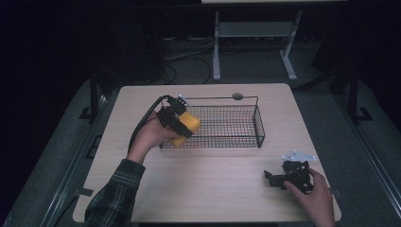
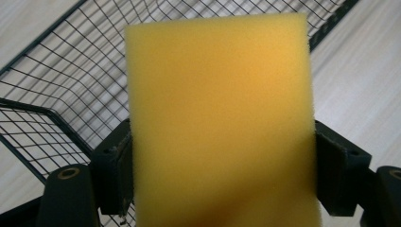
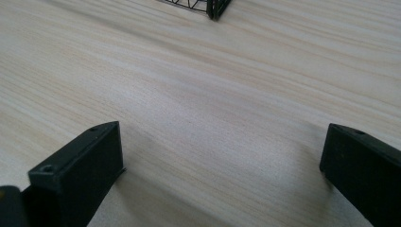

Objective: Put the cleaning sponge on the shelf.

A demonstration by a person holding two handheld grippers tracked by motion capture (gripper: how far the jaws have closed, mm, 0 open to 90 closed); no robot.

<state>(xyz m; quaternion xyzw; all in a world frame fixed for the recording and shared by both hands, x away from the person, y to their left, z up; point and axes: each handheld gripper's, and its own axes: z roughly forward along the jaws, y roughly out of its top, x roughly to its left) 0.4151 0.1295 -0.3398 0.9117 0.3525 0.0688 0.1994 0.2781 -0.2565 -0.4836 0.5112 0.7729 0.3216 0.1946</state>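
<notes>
A yellow sponge (image 1: 188, 124) is clamped in my left gripper (image 1: 176, 121), which hangs over the left end of a black wire basket (image 1: 236, 126). In the left gripper view the sponge (image 2: 220, 118) stands tall between the two black jaws, with the basket's mesh (image 2: 61, 94) behind and below it. My right gripper (image 1: 274, 178) rests low on the table near the front right corner, open, with bare wood between its jaws (image 3: 222, 156).
The basket sits in the middle of the light wooden table (image 1: 213, 189) and has a thin wire handle (image 1: 222, 98) along its far side. A basket corner (image 3: 215, 7) lies ahead of the right gripper. Beyond the table are a dark floor and a white stand (image 1: 255, 33).
</notes>
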